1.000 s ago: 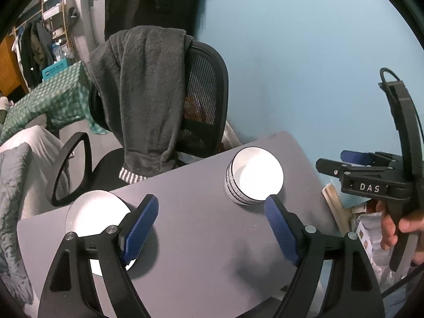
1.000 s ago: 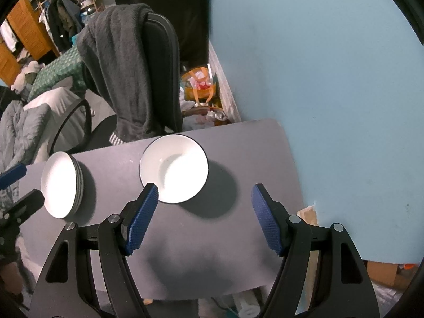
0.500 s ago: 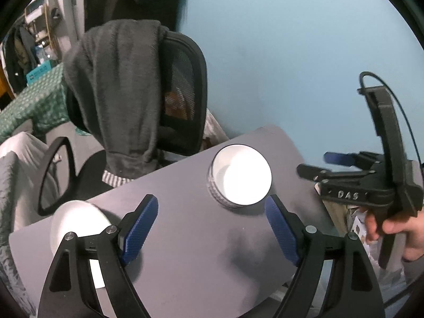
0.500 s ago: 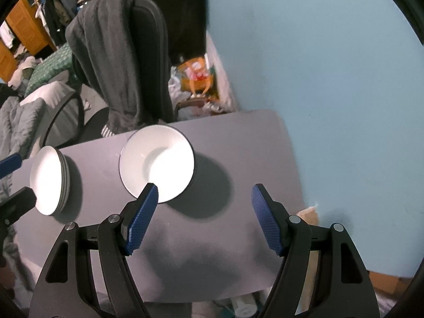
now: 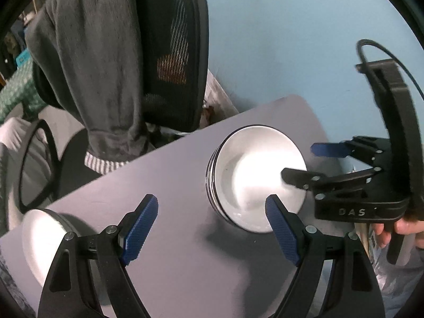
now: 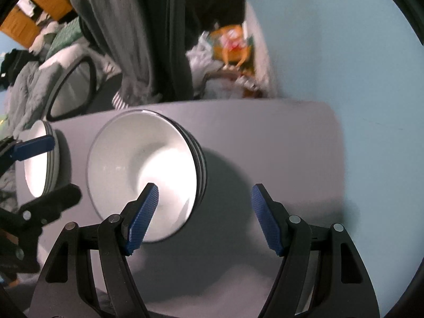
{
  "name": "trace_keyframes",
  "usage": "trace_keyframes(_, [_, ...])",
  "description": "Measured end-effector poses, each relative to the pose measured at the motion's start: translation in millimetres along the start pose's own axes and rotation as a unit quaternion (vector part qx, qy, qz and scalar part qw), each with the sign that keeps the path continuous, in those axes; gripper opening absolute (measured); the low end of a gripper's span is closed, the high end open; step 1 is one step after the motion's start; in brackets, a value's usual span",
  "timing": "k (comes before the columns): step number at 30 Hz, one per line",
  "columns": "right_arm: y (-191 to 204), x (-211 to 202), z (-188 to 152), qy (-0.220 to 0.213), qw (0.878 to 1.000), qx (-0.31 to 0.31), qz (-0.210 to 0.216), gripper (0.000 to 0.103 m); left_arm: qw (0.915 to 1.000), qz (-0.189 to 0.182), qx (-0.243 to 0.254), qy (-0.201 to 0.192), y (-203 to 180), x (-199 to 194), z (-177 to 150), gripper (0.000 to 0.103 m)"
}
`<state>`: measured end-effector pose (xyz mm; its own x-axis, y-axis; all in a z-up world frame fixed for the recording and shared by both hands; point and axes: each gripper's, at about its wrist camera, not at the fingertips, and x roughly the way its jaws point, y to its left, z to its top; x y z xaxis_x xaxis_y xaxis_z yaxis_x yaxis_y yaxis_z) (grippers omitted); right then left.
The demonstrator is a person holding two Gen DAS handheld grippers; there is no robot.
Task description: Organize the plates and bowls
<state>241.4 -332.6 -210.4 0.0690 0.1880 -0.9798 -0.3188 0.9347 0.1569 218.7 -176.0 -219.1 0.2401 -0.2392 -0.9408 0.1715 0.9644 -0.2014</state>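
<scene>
A stack of white bowls [image 5: 251, 175] with dark rims stands on the grey table [image 5: 185, 251]; it also shows in the right wrist view [image 6: 137, 169]. A stack of white plates [image 5: 39, 238] lies at the table's left end, also in the right wrist view [image 6: 39, 164]. My left gripper [image 5: 212, 228] is open and empty, above the table between plates and bowls. My right gripper [image 6: 204, 214] is open and empty, its left finger over the bowls' near rim. In the left wrist view the right gripper [image 5: 304, 161] reaches over the bowls from the right.
An office chair [image 5: 164, 53] draped with a grey towel [image 5: 92, 66] stands behind the table. A light blue wall [image 5: 291, 26] runs along the right. Clutter and bags [image 6: 230, 53] lie on the floor beyond the table's far edge.
Both grippers have moved down and closer to the table. The right gripper has come in over the stack of bowls. Both stay open.
</scene>
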Motion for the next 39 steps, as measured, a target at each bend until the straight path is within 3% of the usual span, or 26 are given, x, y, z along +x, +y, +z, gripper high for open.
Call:
trace_keyframes(4, [-8.7, 20.3, 5.5, 0.027, 0.999, 0.013, 0.018, 0.072, 0.9998, -0.003, -0.006, 0.018, 1.4, 19.3, 5.6, 0.084])
trace_keyframes(8, [-13.4, 31.7, 6.7, 0.042, 0.999, 0.007, 0.01, 0.069, 0.9989, -0.011, -0.028, 0.036, 6.4, 34.2, 6.7, 0.084])
trace_keyframes(20, [-22.8, 42.8, 18.6, 0.059, 0.998, 0.001, 0.037, 0.069, 0.9952, -0.008, -0.055, 0.08, 14.7, 59.6, 10.5, 0.084])
trace_keyframes(24, [-23.7, 43.6, 20.9, 0.063, 0.996, 0.002, 0.064, 0.06, 0.9937, -0.019, -0.067, 0.089, 18.8, 64.8, 12.2, 0.083])
trace_keyframes(26, [-22.5, 43.4, 21.8, 0.067, 0.995, -0.001, 0.068, 0.057, 0.9924, -0.032, -0.073, 0.094, 20.5, 66.7, 13.0, 0.08])
trace_keyframes(28, [-21.2, 43.8, 23.7, 0.071, 0.995, -0.005, 0.074, 0.053, 0.9915, -0.033, -0.078, 0.098, 21.1, 67.8, 13.1, 0.07])
trace_keyframes(33, [-16.4, 46.6, 28.6, 0.087, 0.993, -0.021, 0.083, 0.053, 0.9893, -0.05, -0.091, 0.102, 22.7, 69.7, 13.5, 0.066])
trace_keyframes(39, [-13.2, 50.9, 28.0, 0.106, 0.988, -0.024, 0.111, 0.053, 0.9782, -0.097, -0.132, 0.127, 30.0, 75.6, 14.8, 0.054])
